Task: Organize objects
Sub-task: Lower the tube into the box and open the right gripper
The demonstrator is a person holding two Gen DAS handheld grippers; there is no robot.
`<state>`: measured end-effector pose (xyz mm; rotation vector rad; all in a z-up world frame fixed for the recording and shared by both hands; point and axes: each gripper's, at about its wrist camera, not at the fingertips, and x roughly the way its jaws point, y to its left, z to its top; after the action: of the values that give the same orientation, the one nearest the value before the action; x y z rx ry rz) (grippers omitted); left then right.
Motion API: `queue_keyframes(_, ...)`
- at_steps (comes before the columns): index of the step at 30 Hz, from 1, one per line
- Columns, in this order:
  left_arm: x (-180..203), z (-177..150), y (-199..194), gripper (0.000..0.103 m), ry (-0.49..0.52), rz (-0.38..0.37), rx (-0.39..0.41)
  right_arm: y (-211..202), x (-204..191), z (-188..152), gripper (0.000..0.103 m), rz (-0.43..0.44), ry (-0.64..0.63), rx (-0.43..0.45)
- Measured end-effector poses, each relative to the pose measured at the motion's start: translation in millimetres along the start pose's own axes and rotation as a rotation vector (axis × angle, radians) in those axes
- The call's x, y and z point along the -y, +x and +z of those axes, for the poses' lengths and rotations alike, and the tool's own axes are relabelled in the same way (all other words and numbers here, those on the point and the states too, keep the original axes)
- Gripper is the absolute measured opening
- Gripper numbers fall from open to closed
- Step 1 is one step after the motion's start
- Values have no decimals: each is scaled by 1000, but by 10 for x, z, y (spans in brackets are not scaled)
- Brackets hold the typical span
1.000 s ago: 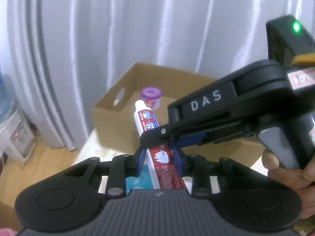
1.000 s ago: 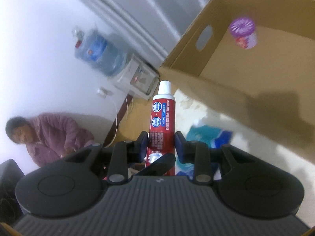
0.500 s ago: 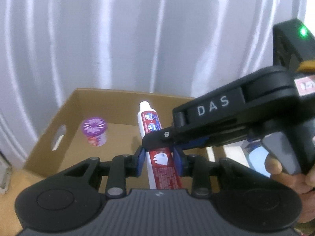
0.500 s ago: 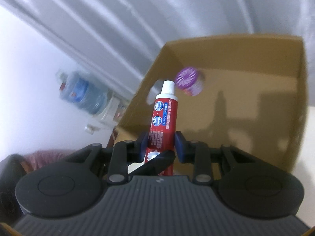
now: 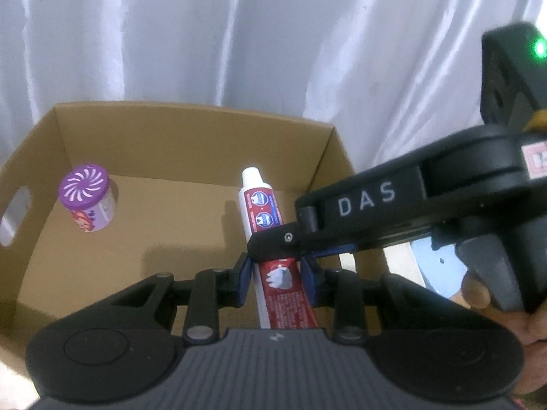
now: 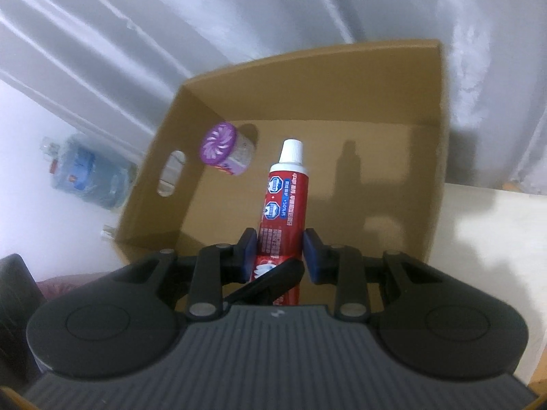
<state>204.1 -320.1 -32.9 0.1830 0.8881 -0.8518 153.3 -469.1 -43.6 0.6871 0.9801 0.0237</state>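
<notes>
Both grippers are clamping the same red toothpaste tube (image 5: 285,290): the left gripper (image 5: 277,282) is squeezing its lower body between blue pads, and the right gripper (image 6: 278,256) is gripping it slightly higher, its black finger crossing in front of the tube in the left wrist view. A hand (image 5: 492,307) is wrapping the right gripper's handle at the right edge of that view. The tube is standing tilted with its white cap (image 6: 291,150) pointing up and away, hanging over the open cardboard box (image 6: 307,68), not touching its floor as far as can be seen. Inside the box, a small jar with a purple swirl lid (image 5: 87,201) is sitting near the left wall, beside the oval handle cutout (image 6: 171,174). A pale pleated curtain (image 5: 239,34) is hanging behind the box, and a blue water jug (image 6: 89,174) is showing beyond the box's left side.
</notes>
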Motion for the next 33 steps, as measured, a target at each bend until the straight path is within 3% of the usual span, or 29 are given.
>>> queue_keyframes(8, 31, -19, 220, 32, 10, -10, -49, 126, -139, -26, 29, -45, -63, 21)
queue_keyframes(16, 50, -75, 48, 38, 4, 2, -24, -94, -159, -50, 29, -36, -76, 58)
queue_keyframes(25, 18, -127, -527, 70, -10, 69, 55, -645, -311, -268, 32, 15, -94, 157)
queue_keyframes(33, 89, -355, -1277, 92, 10, 141, 155, -1234, -497, -681, 57, 42, -121, 289)
